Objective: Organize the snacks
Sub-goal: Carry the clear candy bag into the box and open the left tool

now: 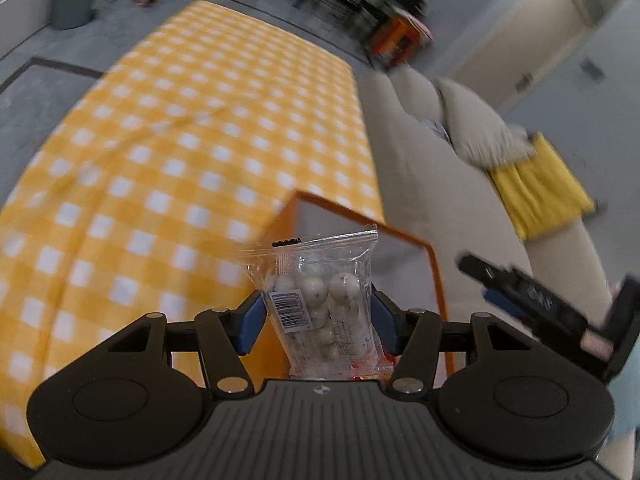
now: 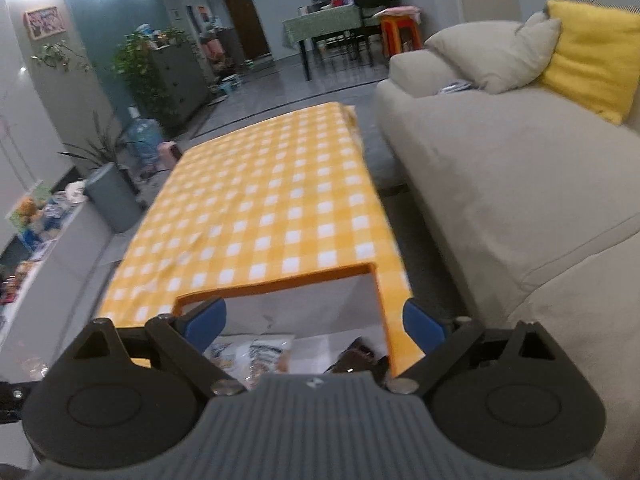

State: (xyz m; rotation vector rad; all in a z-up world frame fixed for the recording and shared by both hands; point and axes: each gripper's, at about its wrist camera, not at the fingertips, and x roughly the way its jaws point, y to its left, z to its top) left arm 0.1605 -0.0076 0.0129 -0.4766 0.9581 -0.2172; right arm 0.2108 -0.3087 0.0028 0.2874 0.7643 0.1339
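Yellow-and-white checked tablecloth [image 2: 264,200]; orange-rimmed box [image 2: 280,286]; yellow cushion [image 2: 592,56].

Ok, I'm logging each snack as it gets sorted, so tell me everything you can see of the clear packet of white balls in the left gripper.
The clear plastic packet of white speckled balls stands upright between the left gripper's blue pads, which press on its sides. It has a crimped top seal, a barcode label lower left and orange print near the bottom. It is held above the orange-rimmed box on the yellow checked tablecloth.
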